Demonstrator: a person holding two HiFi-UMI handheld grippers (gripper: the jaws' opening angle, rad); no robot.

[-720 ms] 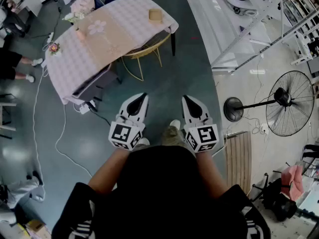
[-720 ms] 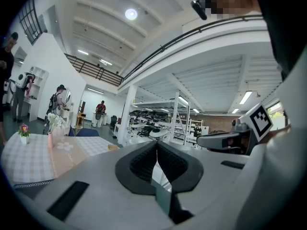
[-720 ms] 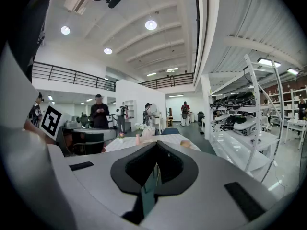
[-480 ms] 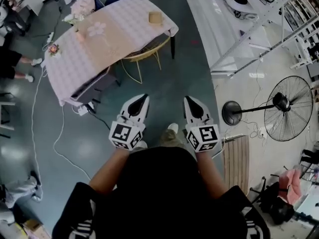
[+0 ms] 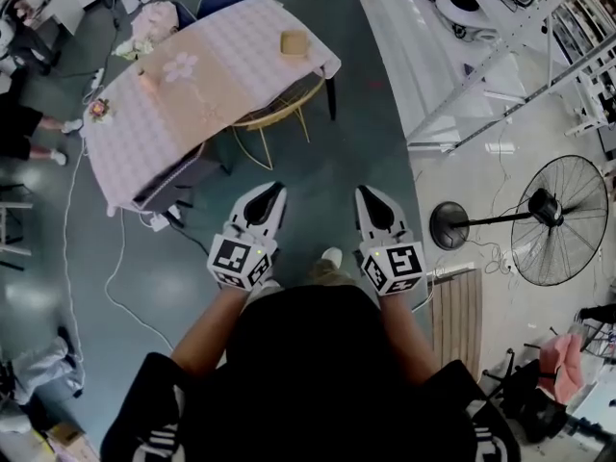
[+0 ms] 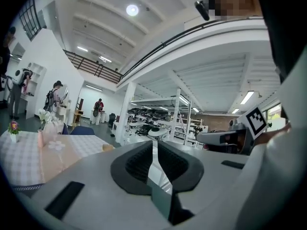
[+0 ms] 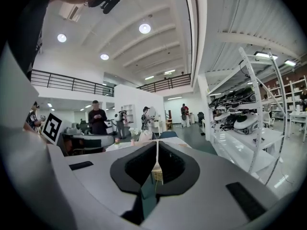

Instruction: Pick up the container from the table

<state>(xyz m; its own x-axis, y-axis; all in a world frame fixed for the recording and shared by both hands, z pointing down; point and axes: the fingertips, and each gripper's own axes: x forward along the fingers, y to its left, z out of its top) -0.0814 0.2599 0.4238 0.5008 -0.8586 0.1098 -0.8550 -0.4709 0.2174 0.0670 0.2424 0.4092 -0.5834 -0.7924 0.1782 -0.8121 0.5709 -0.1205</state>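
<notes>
Grey floor (image 5: pixel 371 128): table (image 5: pixel 125 138), upper left, bears container (image 5: pixel 294 42); left gripper (image 5: pixel 272 191), right gripper (image 5: pixel 366 193) at centre, jaws together, empty. Only gripper views show ceiling lights (image 7: pixel 144 28).

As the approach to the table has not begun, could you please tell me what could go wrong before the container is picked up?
A white cable trails over the floor beside the table; a foot could snag it. The left hand-held gripper and right hand-held gripper are both shut and empty, so unless one opens in time it may shove the container. That sits near the table's end, so a shove might knock it off.
</notes>
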